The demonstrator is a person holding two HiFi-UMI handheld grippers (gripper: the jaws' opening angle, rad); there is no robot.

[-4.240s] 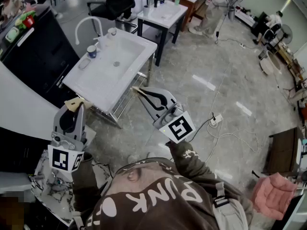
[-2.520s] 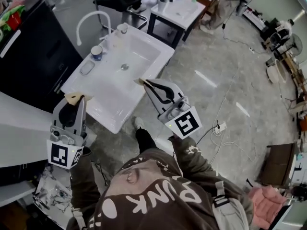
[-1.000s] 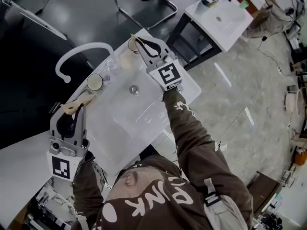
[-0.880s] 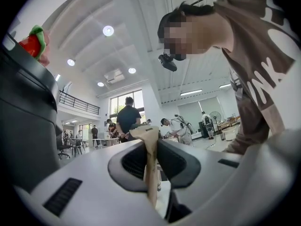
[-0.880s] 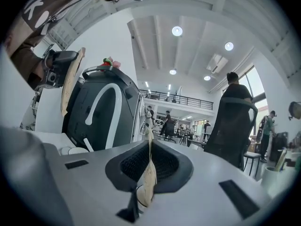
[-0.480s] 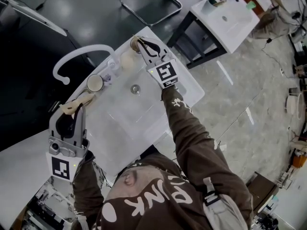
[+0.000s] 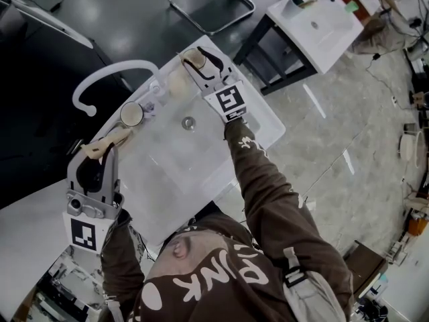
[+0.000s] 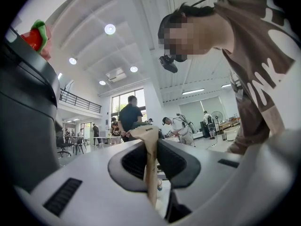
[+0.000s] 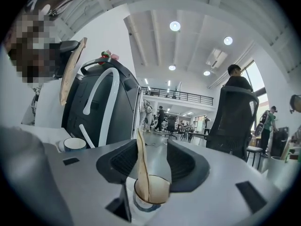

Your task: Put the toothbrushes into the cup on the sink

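Observation:
My right gripper [image 7: 195,58] hangs at the sink's back edge, over a tan cup [image 7: 177,83]. In the right gripper view its jaws [image 9: 153,146] are opening; a wooden toothbrush [image 9: 141,166] stands between them, its lower end in the cup [image 9: 155,194], and the pads no longer press on it. My left gripper [image 7: 102,150] hovers at the sink's left end, shut on a second wooden toothbrush [image 7: 110,141]. That toothbrush [image 8: 149,173] shows pinched upright between the left gripper [image 8: 150,141] jaws.
The white sink [image 7: 167,159] has a curved white faucet [image 7: 107,72] at its back. A blue-rimmed cup [image 7: 131,115] stands left of the faucet base, also in the right gripper view [image 9: 74,144]. A drain [image 7: 188,122] lies mid-basin. Another sink table [image 7: 322,22] stands beyond.
The person came up to the sink. My right gripper carried its toothbrush over the tan cup, lowered it in, and its jaws have spread. My left gripper keeps its toothbrush.

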